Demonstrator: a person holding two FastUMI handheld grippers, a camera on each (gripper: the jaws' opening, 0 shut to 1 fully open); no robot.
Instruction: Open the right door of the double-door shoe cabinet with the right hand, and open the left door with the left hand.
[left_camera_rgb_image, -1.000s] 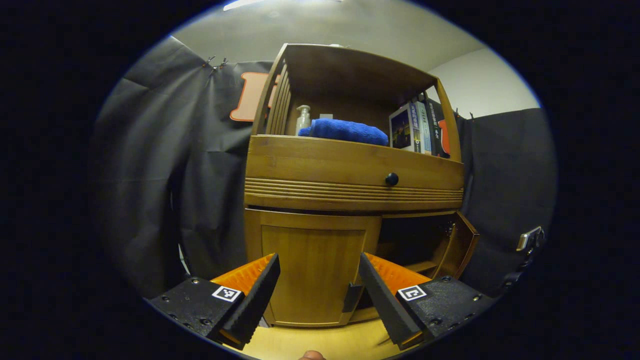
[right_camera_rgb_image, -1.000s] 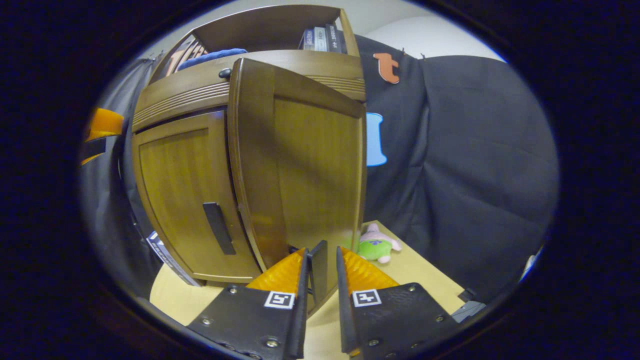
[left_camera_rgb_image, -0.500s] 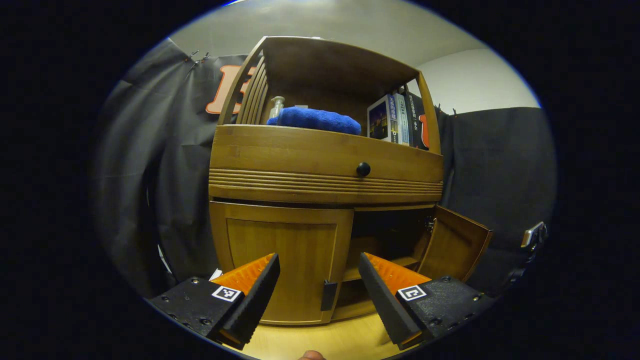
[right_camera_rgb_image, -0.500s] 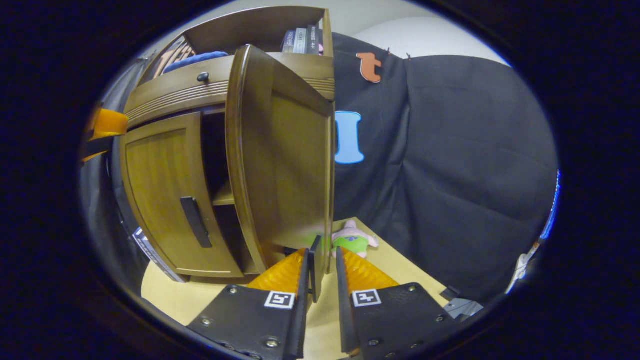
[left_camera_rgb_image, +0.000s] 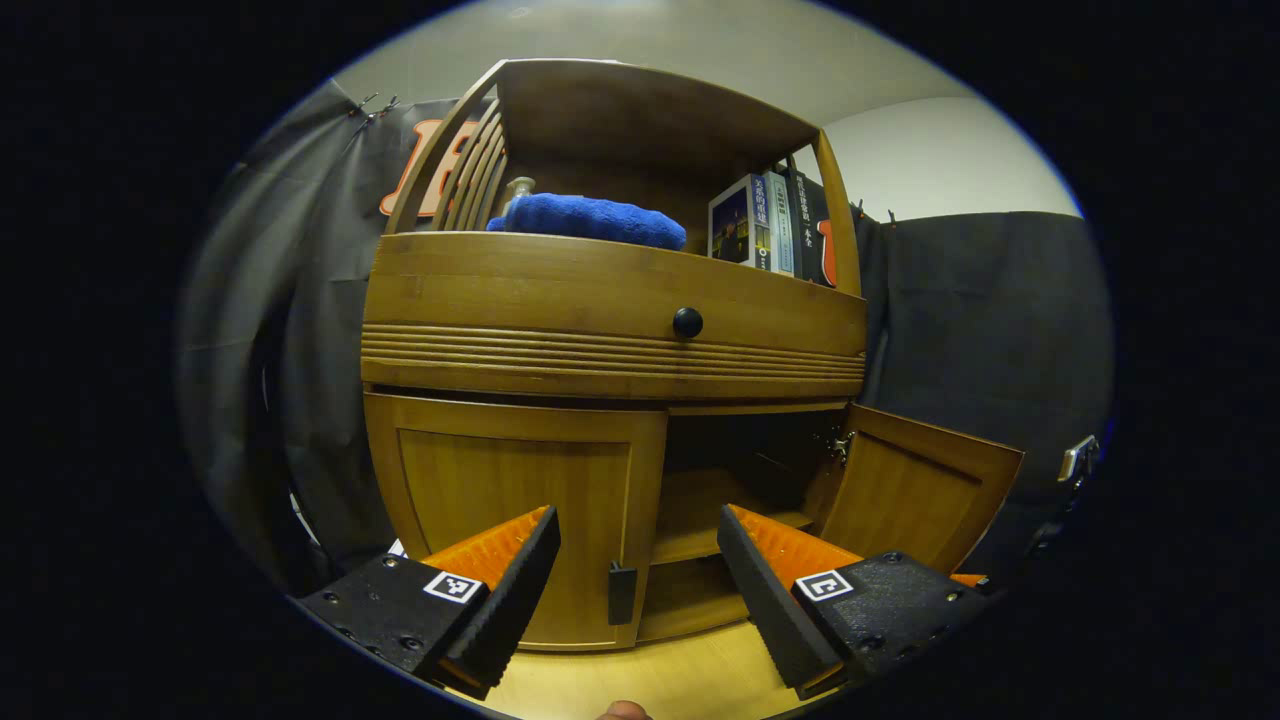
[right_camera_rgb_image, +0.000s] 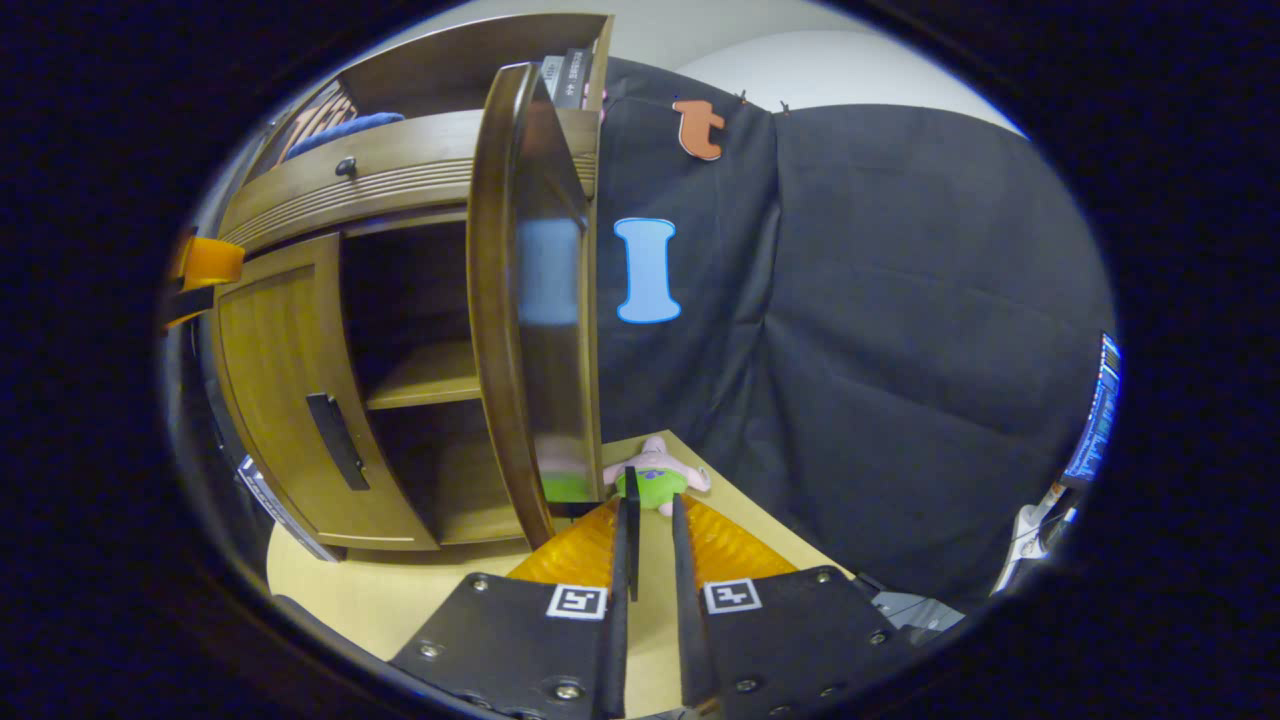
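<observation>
The wooden shoe cabinet (left_camera_rgb_image: 610, 300) fills the left gripper view. Its left door (left_camera_rgb_image: 515, 500) is closed, and the black handle (left_camera_rgb_image: 621, 607) on it sits low between my fingers, farther off. My left gripper (left_camera_rgb_image: 636, 520) is open and holds nothing. The right door (left_camera_rgb_image: 920, 490) stands wide open. In the right gripper view that door (right_camera_rgb_image: 530, 300) is seen almost edge-on. Its thin black handle (right_camera_rgb_image: 631, 530) runs between the fingers of my right gripper (right_camera_rgb_image: 648, 520), which is shut on it. The left gripper's orange body (right_camera_rgb_image: 205, 265) shows beside the cabinet.
Two shelves (right_camera_rgb_image: 425, 375) show inside the opened half. A drawer with a black knob (left_camera_rgb_image: 687, 322) is above the doors, with a blue towel (left_camera_rgb_image: 590, 218) and books (left_camera_rgb_image: 765, 225) on top. A pink and green plush toy (right_camera_rgb_image: 655, 480) lies on the light wooden surface (right_camera_rgb_image: 400, 600) behind the open door.
The right door has swung much farther open with my right gripper on its handle. The cabinet has slid left in the left gripper view, so the left door's handle is now between the open fingers.
</observation>
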